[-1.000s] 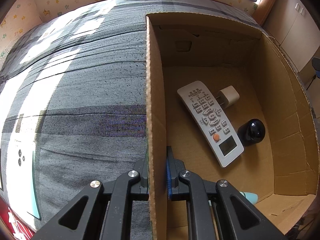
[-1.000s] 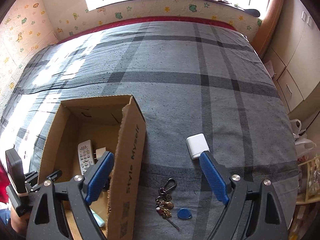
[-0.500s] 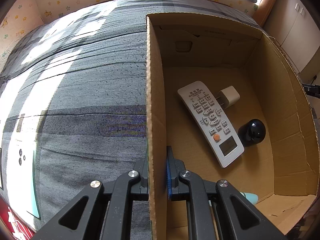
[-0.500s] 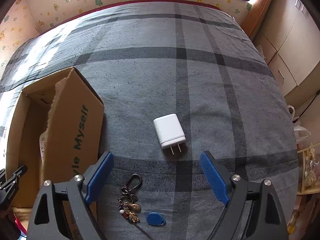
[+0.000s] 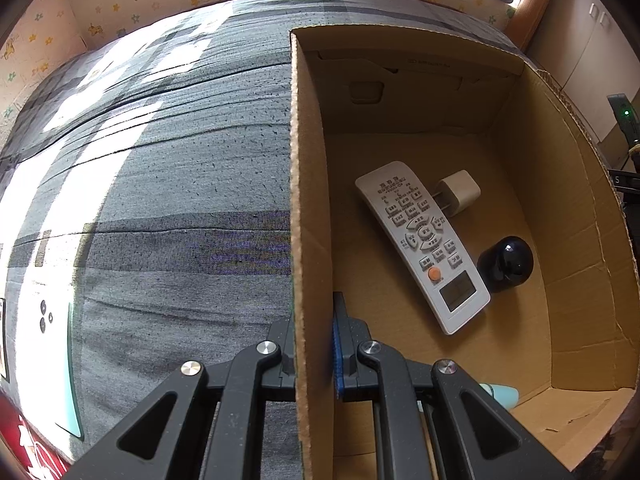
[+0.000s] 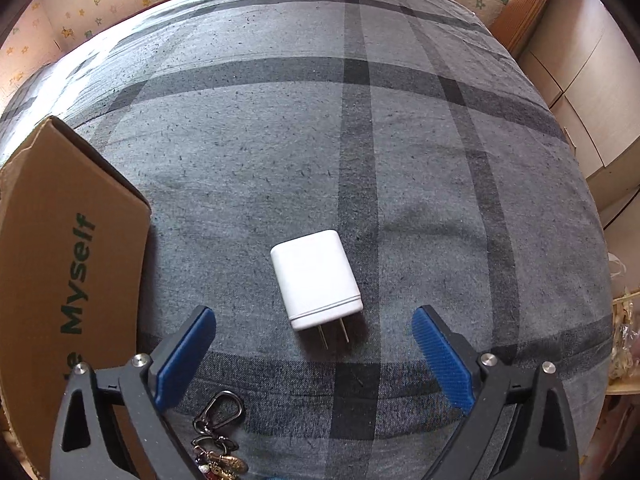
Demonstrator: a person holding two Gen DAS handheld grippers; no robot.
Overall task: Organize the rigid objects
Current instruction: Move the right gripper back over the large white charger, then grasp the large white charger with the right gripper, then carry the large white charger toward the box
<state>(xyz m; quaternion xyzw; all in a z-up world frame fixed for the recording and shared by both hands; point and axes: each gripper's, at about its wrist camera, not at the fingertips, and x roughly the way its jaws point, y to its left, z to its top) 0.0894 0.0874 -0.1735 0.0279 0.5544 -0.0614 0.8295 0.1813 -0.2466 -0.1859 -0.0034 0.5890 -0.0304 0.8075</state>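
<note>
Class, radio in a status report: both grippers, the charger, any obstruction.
Left gripper shut on box wall. Right gripper open, jaws just widened, over white charger on bed, not touching. Keys near left finger; path clear.

One cardboard box (image 5: 400, 100), one remote control (image 5: 422, 244), two white plug adapters (image 5: 458, 192) (image 6: 316, 284), one black rounded object (image 5: 505, 264), one key bunch (image 6: 218, 440)

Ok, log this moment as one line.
left gripper: shut on box wall | right gripper: open, jaws just widened, over white charger | charger: on bed, ungrasped
</note>
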